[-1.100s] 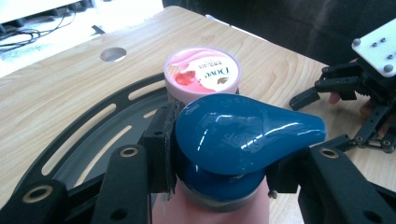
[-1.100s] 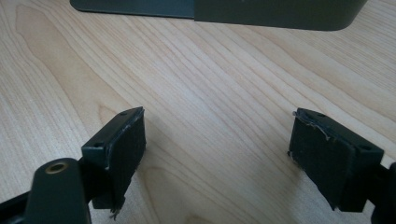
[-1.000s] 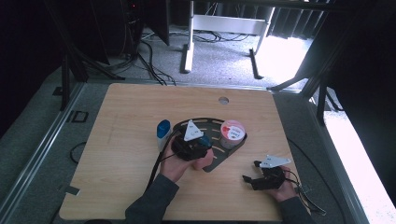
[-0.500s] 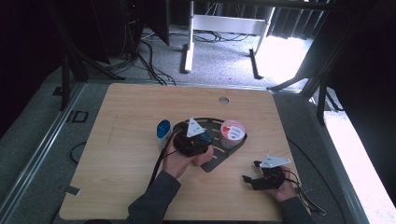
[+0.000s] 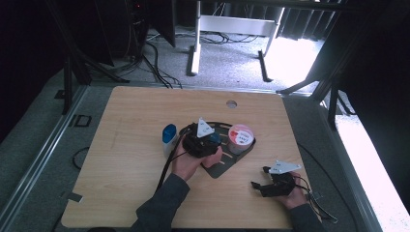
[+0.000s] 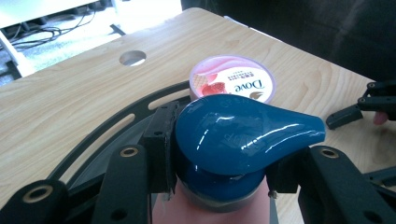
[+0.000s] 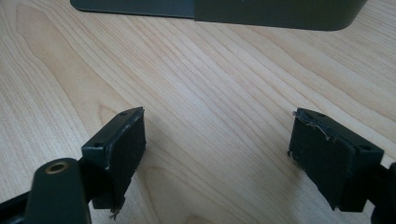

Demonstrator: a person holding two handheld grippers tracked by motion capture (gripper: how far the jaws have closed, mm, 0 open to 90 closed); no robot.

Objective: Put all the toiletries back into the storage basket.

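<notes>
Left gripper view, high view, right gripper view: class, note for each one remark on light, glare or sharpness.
Left gripper view: white glare streaks run across the glossy blue pump cap clamped in the left gripper. High view: the floor patch beyond the table is blown out white, the surroundings nearly black. Right gripper view: even light, sharp wood grain between the right gripper pads.

On the table (image 5: 121, 193), a tray (image 5: 227, 166) lies near the middle. A tub (image 5: 240, 137) sits at the tray's right end. A bottle cap (image 6: 243, 135) is between the jaws of the left gripper (image 5: 210, 140), over the tray, just left of the tub. Another bottle (image 5: 168, 135) lies left of the tray. The right gripper (image 5: 258, 188) rests near the table's front right, well apart from the tray.
</notes>
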